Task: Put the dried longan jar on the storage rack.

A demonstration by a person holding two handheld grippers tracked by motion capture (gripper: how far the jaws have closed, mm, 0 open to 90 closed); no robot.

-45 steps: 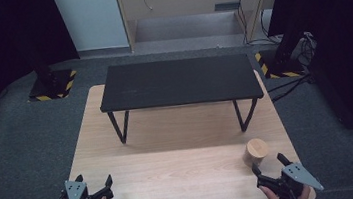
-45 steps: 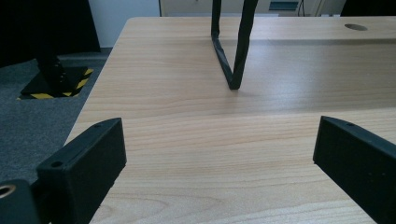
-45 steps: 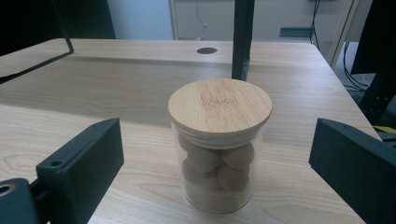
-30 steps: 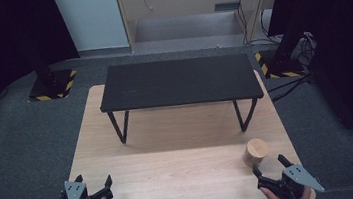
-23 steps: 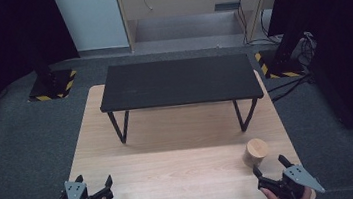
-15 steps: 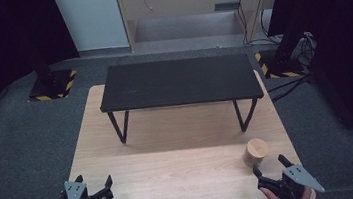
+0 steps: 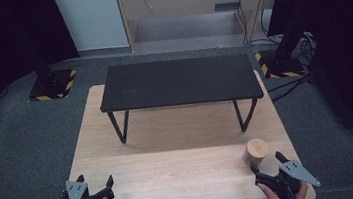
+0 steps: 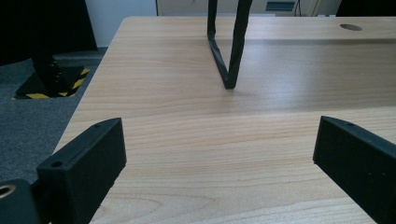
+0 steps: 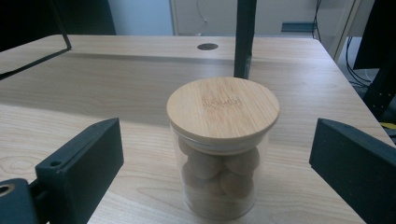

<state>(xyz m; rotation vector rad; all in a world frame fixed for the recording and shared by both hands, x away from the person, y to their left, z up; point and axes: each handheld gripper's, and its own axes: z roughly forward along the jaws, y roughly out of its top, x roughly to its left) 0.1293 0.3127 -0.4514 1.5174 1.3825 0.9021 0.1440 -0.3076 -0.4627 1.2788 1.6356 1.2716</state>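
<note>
Nothing has yet been grasped, so the work is judged to stand at its very start. A glass jar [image 7: 257, 152] with a wooden lid [image 9: 223, 108] stands upright on the wooden counter [image 7: 182, 169], near its right near corner, and is seen to hold several rounded, pale brown pieces. In the right gripper view the jar is framed between the two black jaws, which are spread wide and clear of the glass on both sides; no contact is shown. The right gripper [image 7: 268, 167] is held just near of the jar in the high view, pointed toward it.

The left gripper [image 7: 105, 187] is kept at the near left corner of the counter, well apart from the jar. Its jaws are likewise spread, and only bare wood lies between them in the left gripper view, with one leg [image 8: 229, 51] of the small black table [image 7: 180, 81] seen farther off. That black table stands on the far half of the counter, its top bare.

What is left is judged to be nearly everything: the right gripper would have to be advanced around the jar, closed on the glass body or the lid, and the jar then lifted, moved or opened. Which of these is intended cannot be told. The lid is seated flat on the jar and has not been disturbed.
</note>
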